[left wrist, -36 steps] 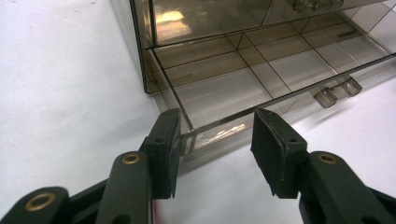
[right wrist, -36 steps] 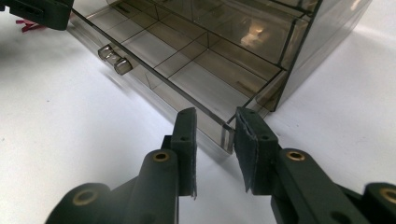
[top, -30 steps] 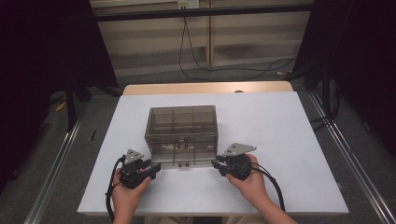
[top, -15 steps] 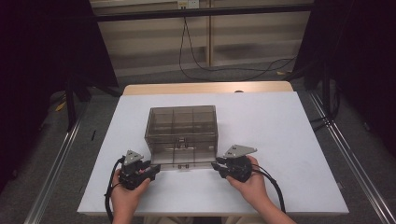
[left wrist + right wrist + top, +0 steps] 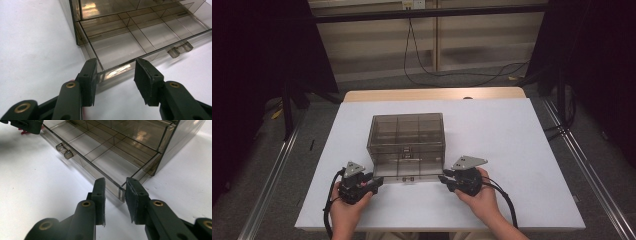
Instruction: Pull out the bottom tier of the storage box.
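A smoky clear plastic drawer cabinet (image 5: 407, 132) stands mid-table. Its bottom drawer (image 5: 408, 173) is pulled out toward me; it is empty and split into compartments (image 5: 117, 47) (image 5: 110, 162). My left gripper (image 5: 379, 181) (image 5: 115, 77) is at the drawer's front left corner. That corner sits between the open jaws, against the left pad (image 5: 90, 80), and the other pad stands clear. My right gripper (image 5: 443, 179) (image 5: 115, 197) straddles the front right corner, open, with the corner close to the right pad (image 5: 131, 197).
The white table (image 5: 512, 150) has free room on both sides of the cabinet and behind it. Two small pull tabs (image 5: 180, 50) (image 5: 63, 151) stick out at the drawer's front middle. Dark frame rails run along the floor left and right, and cables lie beyond the table.
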The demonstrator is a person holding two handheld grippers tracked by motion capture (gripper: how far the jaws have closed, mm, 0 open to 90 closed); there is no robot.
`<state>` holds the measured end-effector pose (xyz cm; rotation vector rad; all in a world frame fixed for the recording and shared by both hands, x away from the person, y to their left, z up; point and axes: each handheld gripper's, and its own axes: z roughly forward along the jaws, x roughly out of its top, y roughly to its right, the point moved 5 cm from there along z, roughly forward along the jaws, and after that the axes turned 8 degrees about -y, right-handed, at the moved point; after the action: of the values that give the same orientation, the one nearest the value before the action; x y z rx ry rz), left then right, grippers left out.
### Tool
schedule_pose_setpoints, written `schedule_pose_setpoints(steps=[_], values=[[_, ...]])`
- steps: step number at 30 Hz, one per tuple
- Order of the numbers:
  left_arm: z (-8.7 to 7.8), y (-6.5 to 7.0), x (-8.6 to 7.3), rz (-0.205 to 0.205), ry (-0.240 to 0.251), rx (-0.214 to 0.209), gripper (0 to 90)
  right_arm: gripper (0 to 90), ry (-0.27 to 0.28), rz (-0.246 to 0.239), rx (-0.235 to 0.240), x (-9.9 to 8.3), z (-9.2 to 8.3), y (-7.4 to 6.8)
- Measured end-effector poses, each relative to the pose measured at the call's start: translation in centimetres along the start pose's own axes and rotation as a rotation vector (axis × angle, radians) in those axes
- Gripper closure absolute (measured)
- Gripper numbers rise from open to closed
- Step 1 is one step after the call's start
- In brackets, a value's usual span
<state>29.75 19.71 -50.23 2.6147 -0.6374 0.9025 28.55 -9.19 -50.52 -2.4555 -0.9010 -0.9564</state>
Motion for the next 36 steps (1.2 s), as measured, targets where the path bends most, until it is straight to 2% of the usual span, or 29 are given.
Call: schedule_pose_setpoints(steps=[31, 36], values=[[-0.28, 0.28, -0.43, -0.007, -0.002, 0.003, 53.7, 70.3, -0.005, 0.002, 0.013, -0.31, -0.25, -0.4], [-0.4, 0.26, -0.54, 0.004, -0.009, 0.007, 53.7, 70.3, -0.006, 0.006, 0.022, -0.38, -0.34, -0.51]])
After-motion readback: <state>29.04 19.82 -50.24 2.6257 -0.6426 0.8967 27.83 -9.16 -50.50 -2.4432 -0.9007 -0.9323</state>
